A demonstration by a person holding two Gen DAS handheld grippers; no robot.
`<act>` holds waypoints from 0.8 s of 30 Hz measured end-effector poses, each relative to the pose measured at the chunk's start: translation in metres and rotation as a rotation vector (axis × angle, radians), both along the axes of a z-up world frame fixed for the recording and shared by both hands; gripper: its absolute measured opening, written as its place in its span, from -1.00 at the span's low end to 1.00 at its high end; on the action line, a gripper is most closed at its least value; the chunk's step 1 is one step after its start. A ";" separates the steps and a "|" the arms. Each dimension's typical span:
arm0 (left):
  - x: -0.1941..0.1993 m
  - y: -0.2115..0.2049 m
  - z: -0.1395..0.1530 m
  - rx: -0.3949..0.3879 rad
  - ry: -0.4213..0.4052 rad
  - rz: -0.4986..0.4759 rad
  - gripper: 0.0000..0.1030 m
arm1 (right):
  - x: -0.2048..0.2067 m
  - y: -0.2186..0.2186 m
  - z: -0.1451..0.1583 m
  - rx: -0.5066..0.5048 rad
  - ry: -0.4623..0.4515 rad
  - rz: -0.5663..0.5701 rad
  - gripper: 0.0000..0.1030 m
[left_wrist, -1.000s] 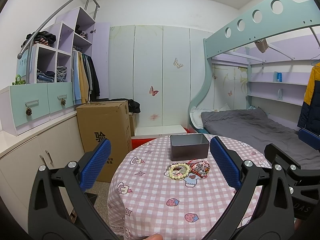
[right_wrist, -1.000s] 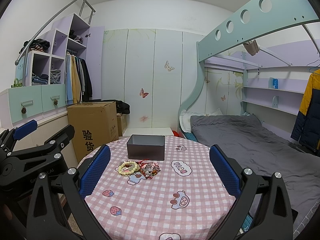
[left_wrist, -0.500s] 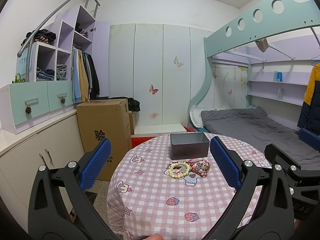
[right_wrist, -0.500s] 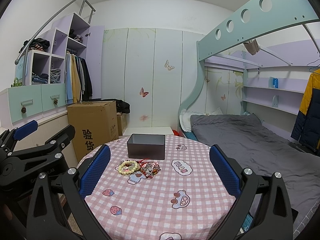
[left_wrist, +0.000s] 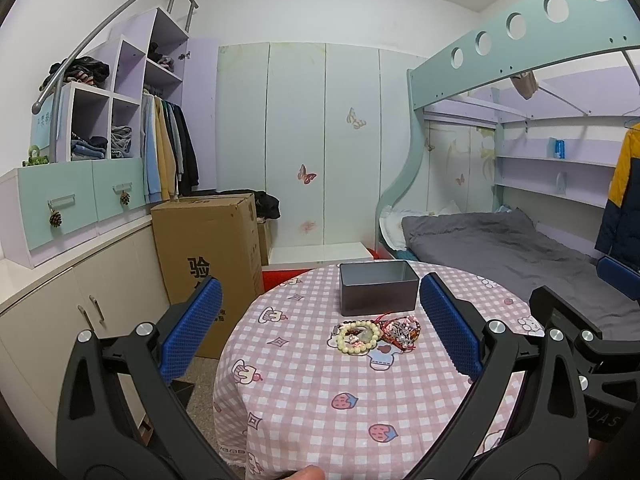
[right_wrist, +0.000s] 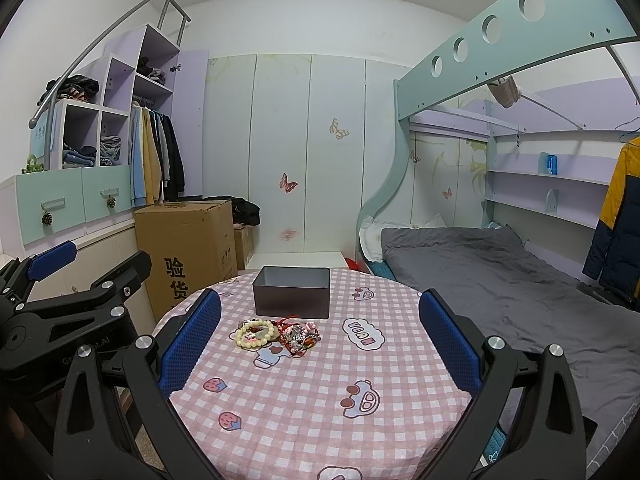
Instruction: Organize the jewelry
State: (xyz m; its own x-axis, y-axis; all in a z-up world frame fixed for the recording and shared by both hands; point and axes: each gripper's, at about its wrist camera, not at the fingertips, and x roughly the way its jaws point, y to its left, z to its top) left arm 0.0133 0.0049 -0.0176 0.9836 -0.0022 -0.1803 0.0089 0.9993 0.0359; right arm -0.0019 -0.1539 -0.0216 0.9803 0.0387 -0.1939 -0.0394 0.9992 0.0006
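Two grippers, both empty and both hanging well back from the work. From the left wrist, your left gripper [left_wrist: 316, 320] has its blue pads spread wide, framing the pale bead bracelet [left_wrist: 357, 337] and the red tangle of jewelry [left_wrist: 400, 329] that touches it, both lying just in front of the open gray tin [left_wrist: 378, 293] on the checked tablecloth [left_wrist: 320, 392]. Pinch where they meet and you may lift both — or drag the cloth.

From the right wrist, your right gripper [right_wrist: 320, 338] is likewise spread apart with nothing between its pads, and the pile sits left of its centre line. The left gripper's black frame crowds that side, so reaching across risks a knock. The tin looks light — a nudge could slide it toward the far edge.
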 end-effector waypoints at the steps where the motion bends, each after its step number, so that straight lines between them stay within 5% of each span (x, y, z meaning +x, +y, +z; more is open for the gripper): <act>1: 0.000 0.000 0.000 0.001 0.000 0.000 0.88 | 0.000 -0.001 -0.001 0.000 0.000 0.000 0.85; 11: 0.005 0.004 0.000 -0.003 0.011 -0.037 0.88 | 0.011 -0.002 -0.010 0.026 0.005 0.027 0.85; 17: 0.024 -0.001 -0.005 0.026 0.064 -0.028 0.88 | 0.020 -0.007 -0.014 0.111 0.016 0.096 0.85; 24: 0.054 -0.001 -0.019 0.010 0.155 -0.046 0.88 | 0.043 -0.005 -0.025 0.085 0.077 0.098 0.85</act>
